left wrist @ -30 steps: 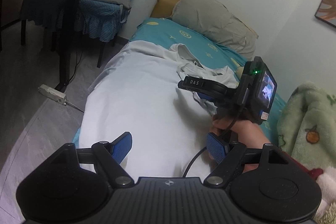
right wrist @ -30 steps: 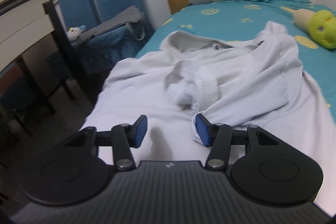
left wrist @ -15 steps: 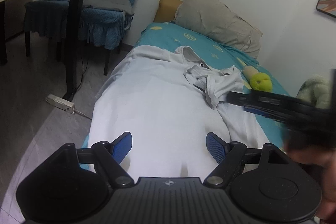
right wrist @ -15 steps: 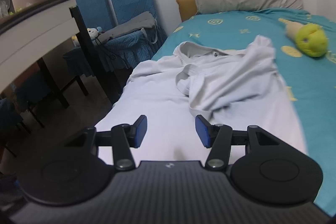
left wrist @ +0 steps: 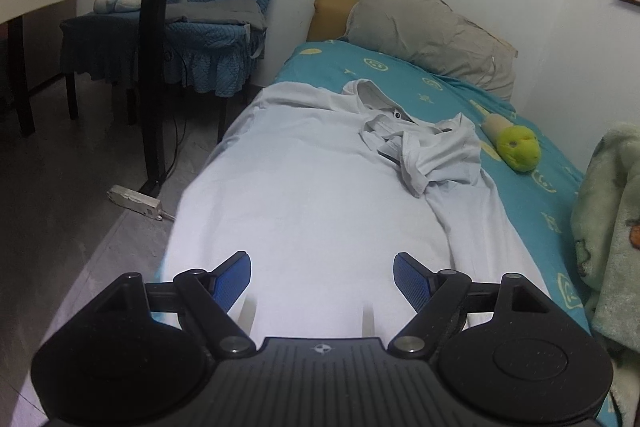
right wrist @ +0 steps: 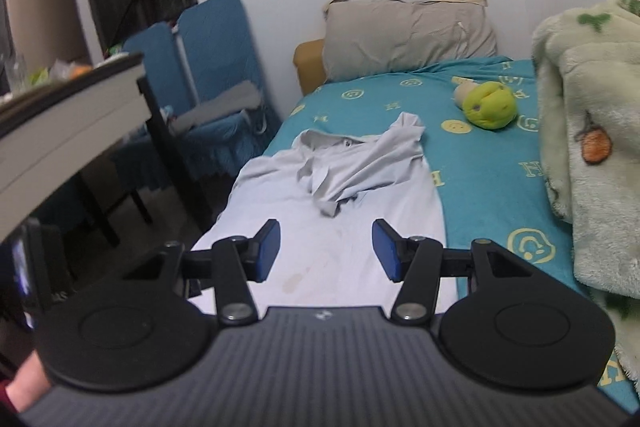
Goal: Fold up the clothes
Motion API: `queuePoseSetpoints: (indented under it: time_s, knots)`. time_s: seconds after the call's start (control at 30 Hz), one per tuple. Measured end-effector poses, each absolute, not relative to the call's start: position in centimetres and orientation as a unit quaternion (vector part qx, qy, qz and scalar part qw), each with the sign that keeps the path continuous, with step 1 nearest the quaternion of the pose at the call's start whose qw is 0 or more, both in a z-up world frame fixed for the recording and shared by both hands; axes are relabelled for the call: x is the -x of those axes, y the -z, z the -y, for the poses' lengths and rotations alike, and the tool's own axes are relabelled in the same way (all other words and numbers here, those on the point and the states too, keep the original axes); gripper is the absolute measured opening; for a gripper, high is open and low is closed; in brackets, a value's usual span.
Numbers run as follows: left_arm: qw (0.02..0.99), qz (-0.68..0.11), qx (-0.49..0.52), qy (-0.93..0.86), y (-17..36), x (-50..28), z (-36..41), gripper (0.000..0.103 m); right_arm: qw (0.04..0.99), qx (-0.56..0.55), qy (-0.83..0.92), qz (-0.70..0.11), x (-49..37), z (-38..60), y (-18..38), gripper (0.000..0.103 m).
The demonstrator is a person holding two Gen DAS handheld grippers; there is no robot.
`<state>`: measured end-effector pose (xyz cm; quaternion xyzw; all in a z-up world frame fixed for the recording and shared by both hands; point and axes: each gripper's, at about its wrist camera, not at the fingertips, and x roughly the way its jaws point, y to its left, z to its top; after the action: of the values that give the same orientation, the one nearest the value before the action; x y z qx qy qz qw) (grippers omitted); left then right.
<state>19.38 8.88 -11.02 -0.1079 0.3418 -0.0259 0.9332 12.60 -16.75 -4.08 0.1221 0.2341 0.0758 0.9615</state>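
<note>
Both claws have pulled back, open, above the shirt (left wrist: 320, 195).

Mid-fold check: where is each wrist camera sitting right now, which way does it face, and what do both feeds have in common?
Left wrist: above the bed's foot end, facing along the white shirt toward the pillow; the open left gripper fills the bottom.
Right wrist: higher, facing the same way; the open right gripper shows, plus skin at the lower left edge.
Shared: shirt, pillow, green plush toy, blue chair.
</note>
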Motion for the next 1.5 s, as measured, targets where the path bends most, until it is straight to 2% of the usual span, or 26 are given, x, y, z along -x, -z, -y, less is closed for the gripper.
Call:
queuePoseSetpoints:
  time_s: [0.1,0.17,0.23,0.3,0.6,0.83,1.1,1.5]
  knots:
    - [0.937,-0.335,0.092,0.022,10.9,-21.7,-7.0,0.081,0.966,-0.118,-0.057,-0.223,-13.3,17.7,4.7,0.056]
    - [0.940,-0.329,0.084,0.014,10.6,-24.1,-5.5,0.081,0.965,-0.118,-0.045,-0.230,-14.2,18.5,5.3,0.063]
    - [0.943,-0.320,0.091,0.005,10.4,-27.2,-4.1,0.082,0.962,-0.131,-0.039,-0.237,-15.1,19.4,5.9,0.081]
    - [0.945,-0.316,0.090,0.007,10.6,-30.8,-2.5,0.083,0.962,-0.138,-0.035,-0.231,-15.5,20.3,6.2,0.087]
    - [0.951,-0.309,-0.004,0.001,14.6,-43.2,3.7,0.084,0.960,-0.160,-0.010,-0.230,-18.5,23.2,7.9,0.087]
    - [0.944,-0.323,-0.015,-0.059,17.1,-46.9,-0.5,0.086,0.955,-0.177,0.010,-0.238,-20.1,24.4,9.5,0.087]
    - [0.943,-0.325,0.000,-0.067,14.6,-43.8,-5.6,0.086,0.955,-0.151,0.023,-0.253,-22.2,23.4,11.1,0.087]
    - [0.955,-0.295,0.021,0.000,7.0,-27.5,-9.0,0.088,0.967,-0.124,0.036,-0.221,-18.9,22.0,9.7,0.087]
